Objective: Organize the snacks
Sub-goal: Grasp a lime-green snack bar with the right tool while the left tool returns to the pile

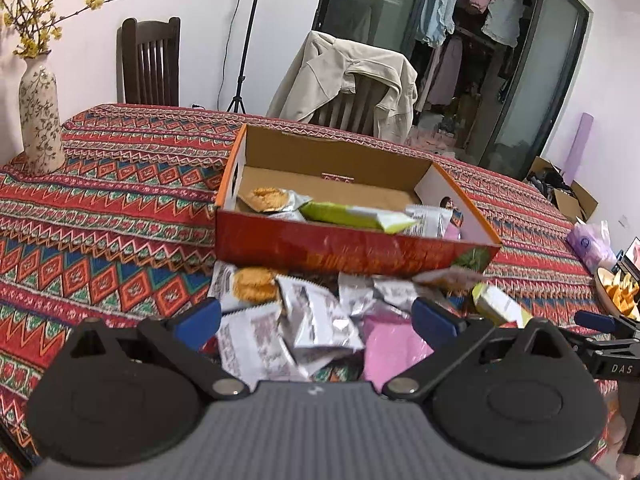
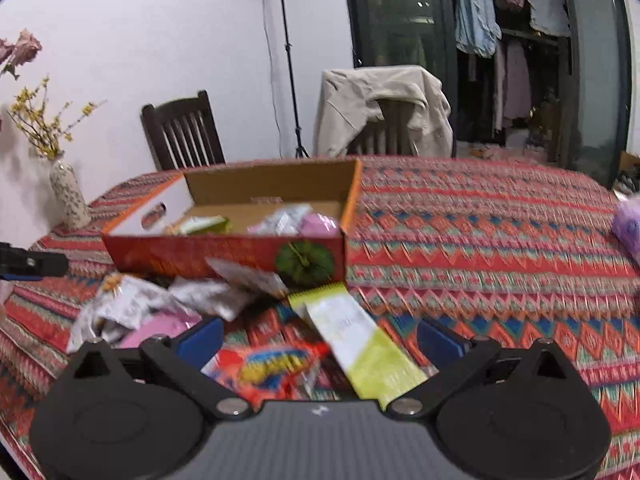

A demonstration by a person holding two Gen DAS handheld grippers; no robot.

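An open red cardboard box (image 1: pixel 352 250) stands on the patterned tablecloth and holds a few snack packets, among them a green one (image 1: pixel 356 216). A loose pile of silver and pink packets (image 1: pixel 316 320) lies in front of it. My left gripper (image 1: pixel 316 316) is open above this pile and holds nothing. In the right wrist view the box (image 2: pixel 224 250) is ahead to the left. My right gripper (image 2: pixel 320 340) is open over a green-and-white packet (image 2: pixel 360 344) and a red packet (image 2: pixel 272 368), holding nothing.
A floral vase (image 1: pixel 40 128) stands at the table's left. Two chairs (image 1: pixel 150 64) are behind the table, one with a beige jacket (image 1: pixel 352 80). A bowl of chips (image 1: pixel 618 292) and a purple bag (image 1: pixel 592 244) sit at the right edge.
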